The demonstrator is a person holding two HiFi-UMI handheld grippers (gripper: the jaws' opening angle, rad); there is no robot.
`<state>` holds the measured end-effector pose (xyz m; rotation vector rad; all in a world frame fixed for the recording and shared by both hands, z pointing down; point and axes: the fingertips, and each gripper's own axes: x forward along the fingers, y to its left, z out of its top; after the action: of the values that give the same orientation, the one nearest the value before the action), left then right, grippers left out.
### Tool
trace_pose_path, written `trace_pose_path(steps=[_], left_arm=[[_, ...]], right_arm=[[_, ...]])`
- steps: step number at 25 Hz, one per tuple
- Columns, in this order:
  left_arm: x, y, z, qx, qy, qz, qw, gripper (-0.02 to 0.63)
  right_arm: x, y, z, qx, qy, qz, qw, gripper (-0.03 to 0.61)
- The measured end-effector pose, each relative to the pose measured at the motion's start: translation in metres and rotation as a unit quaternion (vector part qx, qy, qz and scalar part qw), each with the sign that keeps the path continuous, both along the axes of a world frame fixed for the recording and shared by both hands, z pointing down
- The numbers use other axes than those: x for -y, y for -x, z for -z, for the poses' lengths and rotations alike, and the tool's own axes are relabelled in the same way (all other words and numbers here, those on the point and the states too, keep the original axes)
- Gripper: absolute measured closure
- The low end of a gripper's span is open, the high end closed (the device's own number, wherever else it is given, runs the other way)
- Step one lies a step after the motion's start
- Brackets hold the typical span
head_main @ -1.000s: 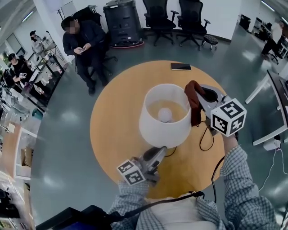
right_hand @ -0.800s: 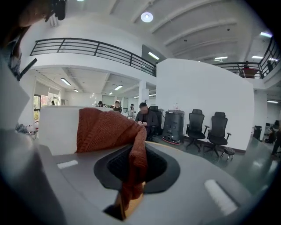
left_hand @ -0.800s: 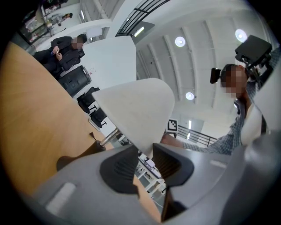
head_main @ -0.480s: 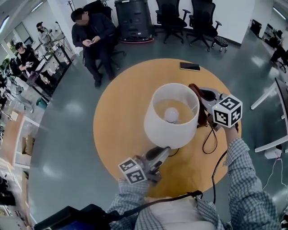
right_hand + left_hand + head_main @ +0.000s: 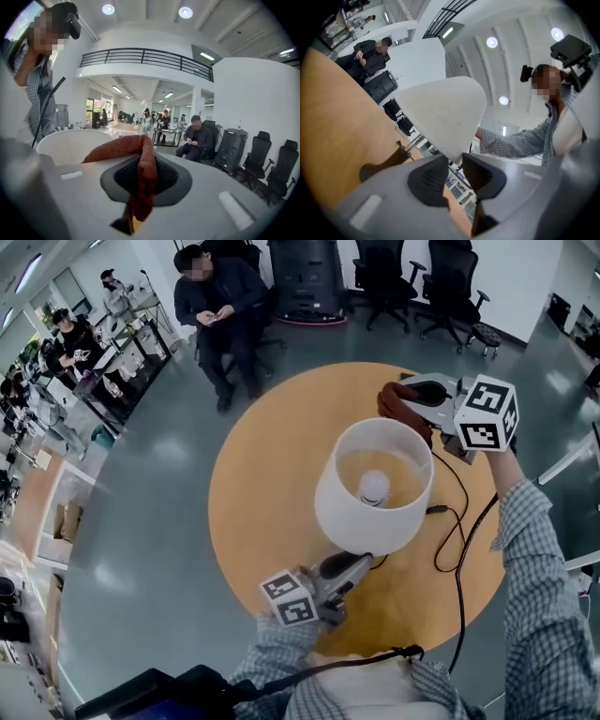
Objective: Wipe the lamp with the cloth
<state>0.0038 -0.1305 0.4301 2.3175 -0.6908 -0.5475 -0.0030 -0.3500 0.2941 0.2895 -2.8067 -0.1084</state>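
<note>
A lamp with a white shade (image 5: 342, 512) and a bare bulb (image 5: 374, 487) stands on the round wooden table (image 5: 262, 493). My left gripper (image 5: 354, 562) sits at the shade's near lower rim. In the left gripper view that rim (image 5: 440, 112) dips between the jaws of the left gripper (image 5: 461, 161), which are closing on it. My right gripper (image 5: 405, 399) is at the shade's far right rim, shut on a red-brown cloth (image 5: 398, 409). In the right gripper view the cloth (image 5: 140, 150) hangs over the right gripper (image 5: 143, 171), with the shade (image 5: 70, 143) just to its left.
A black cord (image 5: 457, 521) loops over the table to the right of the lamp. A seated person (image 5: 225, 306) and office chairs (image 5: 394, 268) are on the floor beyond the table. Desks with people stand at the far left (image 5: 66, 352).
My right gripper has carried the cloth from the shade's right side round to its far rim. The left gripper has stayed at the near rim.
</note>
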Motion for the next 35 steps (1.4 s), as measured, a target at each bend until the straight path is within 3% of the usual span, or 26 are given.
trace_pose_path(steps=[6, 13, 17, 22, 24, 27, 30, 33, 35], left_arm=[[0.003, 0.008, 0.0, -0.007, -0.001, 0.011, 0.9999, 0.525], [0.006, 0.0, -0.004, -0.001, 0.001, 0.003, 1.0, 0.529], [0.003, 0.0, -0.006, -0.002, -0.001, 0.0, 1.0, 0.529], [0.0, 0.002, -0.008, -0.001, -0.001, -0.004, 1.0, 0.529], [0.002, -0.001, -0.006, -0.002, -0.001, -0.005, 1.0, 0.529], [0.005, -0.002, -0.005, -0.002, -0.002, -0.006, 1.0, 0.529], [0.004, -0.005, -0.005, 0.001, -0.003, -0.013, 0.9999, 0.531], [0.004, -0.009, -0.005, -0.002, -0.002, -0.017, 0.9999, 0.537], [0.006, -0.01, -0.006, -0.007, 0.0, -0.012, 0.9999, 0.538]], right_arm=[[0.001, 0.038, -0.024, -0.076, 0.024, 0.077, 0.994, 0.535], [0.014, 0.025, -0.076, -0.142, 0.053, 0.073, 0.986, 0.535], [0.026, 0.022, -0.076, -0.153, 0.028, 0.055, 0.986, 0.535], [0.049, 0.04, -0.038, -0.166, -0.041, 0.024, 0.985, 0.535], [0.052, 0.049, -0.03, -0.195, -0.066, 0.033, 0.978, 0.535], [0.019, 0.07, -0.038, -0.25, -0.077, 0.12, 0.958, 0.535], [-0.022, 0.09, -0.041, -0.267, -0.07, 0.21, 0.938, 0.535], [-0.041, 0.099, -0.037, -0.28, -0.064, 0.266, 0.92, 0.535], [-0.047, 0.1, -0.037, -0.31, -0.079, 0.294, 0.9, 0.537]])
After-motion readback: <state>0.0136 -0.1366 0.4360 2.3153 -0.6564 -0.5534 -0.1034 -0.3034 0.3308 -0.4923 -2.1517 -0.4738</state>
